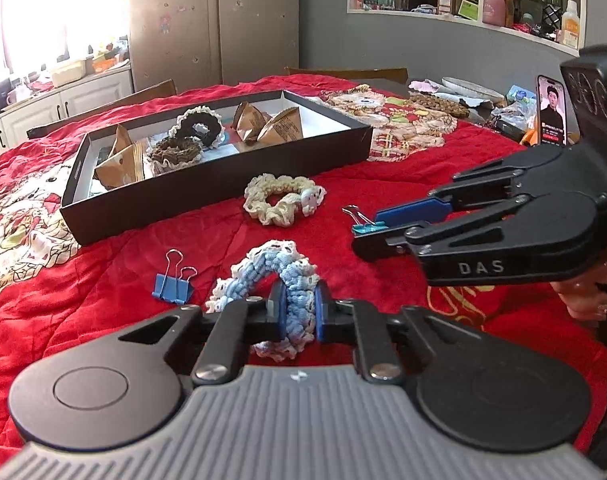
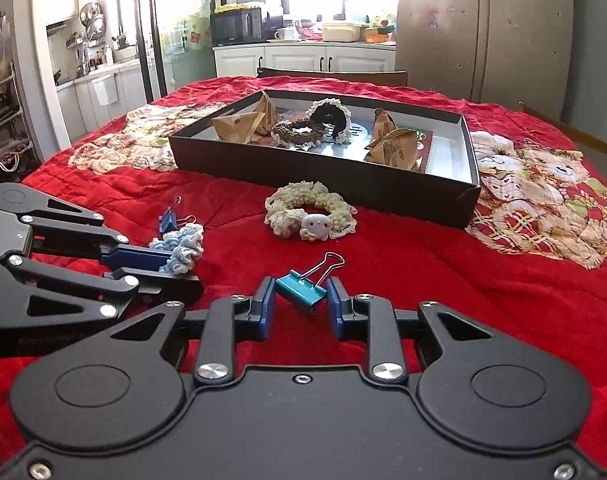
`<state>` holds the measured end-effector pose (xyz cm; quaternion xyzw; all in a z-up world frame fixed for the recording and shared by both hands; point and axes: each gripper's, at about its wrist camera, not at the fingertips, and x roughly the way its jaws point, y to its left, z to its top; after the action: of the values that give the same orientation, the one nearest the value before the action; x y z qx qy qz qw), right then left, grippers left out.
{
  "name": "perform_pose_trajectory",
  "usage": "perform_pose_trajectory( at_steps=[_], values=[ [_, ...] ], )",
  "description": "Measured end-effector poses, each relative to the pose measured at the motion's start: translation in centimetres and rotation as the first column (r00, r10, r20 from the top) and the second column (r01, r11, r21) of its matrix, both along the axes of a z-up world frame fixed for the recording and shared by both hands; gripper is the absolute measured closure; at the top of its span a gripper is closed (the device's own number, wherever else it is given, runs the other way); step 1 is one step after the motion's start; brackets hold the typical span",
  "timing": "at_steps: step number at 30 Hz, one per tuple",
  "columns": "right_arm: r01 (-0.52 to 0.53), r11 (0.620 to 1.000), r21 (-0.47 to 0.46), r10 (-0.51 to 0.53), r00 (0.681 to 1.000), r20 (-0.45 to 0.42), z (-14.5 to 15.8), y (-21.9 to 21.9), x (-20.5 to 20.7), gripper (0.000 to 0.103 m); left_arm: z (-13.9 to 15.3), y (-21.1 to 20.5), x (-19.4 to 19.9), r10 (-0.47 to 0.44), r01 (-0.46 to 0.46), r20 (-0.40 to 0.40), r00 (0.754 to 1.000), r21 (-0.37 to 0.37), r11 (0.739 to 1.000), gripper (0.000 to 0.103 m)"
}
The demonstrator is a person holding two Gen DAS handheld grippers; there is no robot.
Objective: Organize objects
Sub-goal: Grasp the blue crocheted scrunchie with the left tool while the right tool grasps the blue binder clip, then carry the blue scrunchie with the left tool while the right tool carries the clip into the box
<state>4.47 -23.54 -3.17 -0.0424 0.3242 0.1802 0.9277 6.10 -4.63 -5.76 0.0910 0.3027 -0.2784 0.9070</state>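
Note:
My left gripper (image 1: pixel 300 297) is shut on a blue-and-white crocheted scrunchie (image 1: pixel 275 264) that lies on the red quilt (image 1: pixel 103 264). The right wrist view shows the same gripper (image 2: pixel 183 270) and scrunchie (image 2: pixel 183 242) at the left. My right gripper (image 2: pixel 301 300) is shut on a teal binder clip (image 2: pixel 303 292), and its pads press the clip's two sides. A cream scrunchie (image 2: pixel 311 210) with a small white charm lies ahead of it. Beside the blue scrunchie lies a blue binder clip (image 1: pixel 173 284). Behind them, a shallow black box (image 1: pixel 207 196) holds brown and black scrunchies and tan paper packets.
A phone (image 1: pixel 551 110) stands upright at the far right among plates and clutter. A person's hand (image 1: pixel 583 300) grips the right tool's handle. Wooden chair backs (image 1: pixel 347 72) stand along the table's far edge. Kitchen cabinets and a fridge stand behind.

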Motion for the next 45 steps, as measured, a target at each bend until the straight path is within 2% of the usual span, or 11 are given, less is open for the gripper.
perform_pose_trajectory(
  at_steps=[16, 28, 36, 45],
  values=[
    [-0.031, 0.999, 0.041, 0.029, 0.998, 0.053, 2.2, -0.4, -1.4, 0.077, 2.8, 0.4, -0.5, 0.007, -0.004, 0.055, 0.998, -0.05, 0.999, 0.087],
    [-0.033, 0.998, 0.057, 0.026, 0.993, 0.112, 4.6, -0.7, -0.8, 0.077, 5.3, 0.5, 0.9, 0.024, -0.016, 0.105, 0.994, -0.078, 0.997, 0.087],
    [-0.045, 0.997, 0.065, 0.034, 0.987, 0.157, 6.5, -0.7, 0.7, 0.077, 6.6, 0.6, 3.6, 0.054, -0.042, 0.104, 0.993, -0.108, 0.993, 0.087],
    [-0.058, 0.998, 0.023, 0.053, 0.982, 0.181, 7.4, 1.1, 4.5, 0.077, 7.2, 0.7, 8.7, 0.115, -0.105, 0.105, 0.988, -0.098, 0.99, 0.087]
  ],
)
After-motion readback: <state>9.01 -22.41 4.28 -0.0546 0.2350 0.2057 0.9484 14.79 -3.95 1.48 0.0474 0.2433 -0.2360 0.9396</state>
